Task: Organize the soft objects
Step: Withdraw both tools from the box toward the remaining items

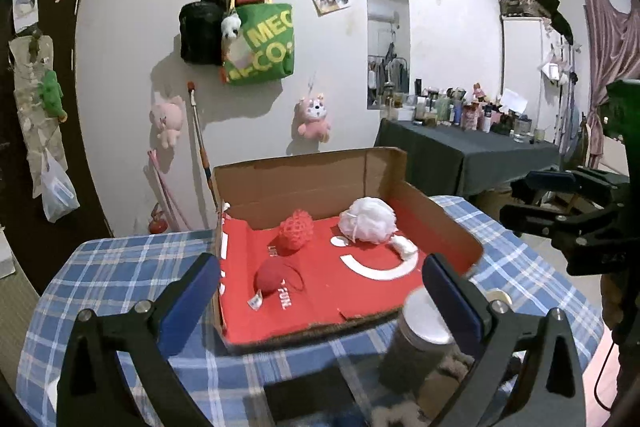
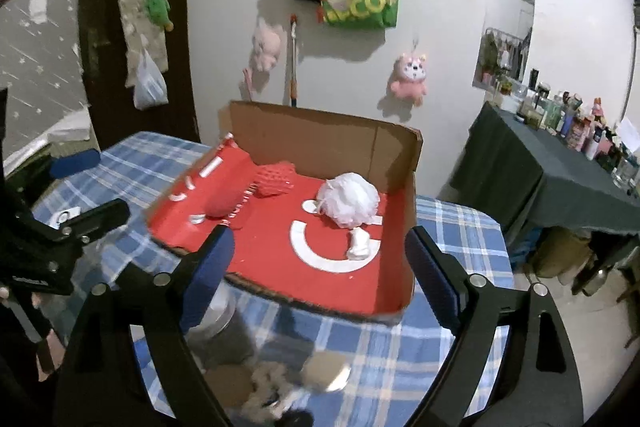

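An open cardboard box (image 1: 312, 179) (image 2: 320, 131) with a red floor sits on the blue plaid table. Inside lie a red mesh ball (image 1: 296, 229) (image 2: 274, 179), a red round pad with a tag (image 1: 270, 279) (image 2: 222, 203) and a white mesh puff (image 1: 370, 219) (image 2: 348, 199). My left gripper (image 1: 320, 291) is open and empty, above the box's near edge. My right gripper (image 2: 320, 267) is open and empty, also over the near edge. The right gripper shows at the right of the left wrist view (image 1: 560, 203). The left gripper shows at the left of the right wrist view (image 2: 80, 187).
A lidded jar (image 1: 424, 339) (image 2: 220, 323) stands on the plaid table (image 1: 120, 267) in front of the box, with something furry beside it (image 2: 272, 391). A dark-clothed side table (image 1: 472, 155) with bottles stands at the right. Plush toys and bags hang on the wall.
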